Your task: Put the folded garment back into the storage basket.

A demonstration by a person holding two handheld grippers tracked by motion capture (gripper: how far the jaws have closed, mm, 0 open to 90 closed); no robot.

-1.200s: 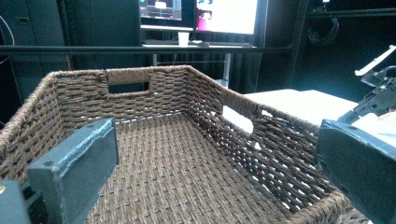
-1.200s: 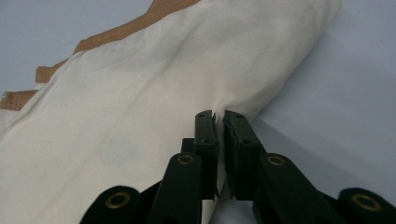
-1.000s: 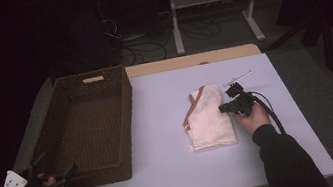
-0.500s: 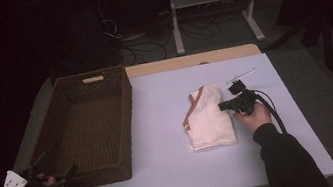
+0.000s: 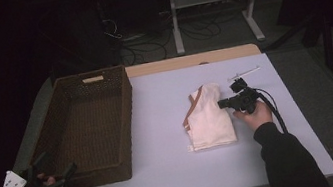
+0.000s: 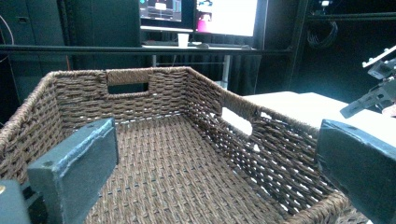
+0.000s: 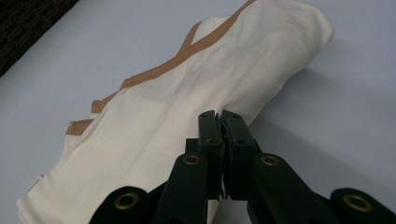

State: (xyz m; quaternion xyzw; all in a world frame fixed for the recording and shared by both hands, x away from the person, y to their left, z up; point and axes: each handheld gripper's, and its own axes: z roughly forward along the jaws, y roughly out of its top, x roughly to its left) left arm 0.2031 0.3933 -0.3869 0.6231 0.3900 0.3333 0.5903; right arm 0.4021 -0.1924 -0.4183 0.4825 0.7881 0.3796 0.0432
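The folded cloth (image 5: 209,117) lies on the table (image 5: 167,174), well right of the basket (image 5: 84,132). The right gripper (image 7: 219,116) has its jaws pressed together at the cloth's right edge; they look pinched on a bit of fabric there, though the pinch itself is hard to see. Since a second ago the cloth has not shifted and the right hand has barely moved, so the lift has probably not begun. The basket is empty. The left gripper (image 6: 210,154) waits at the basket's near rim, jaws wide apart, holding nothing.
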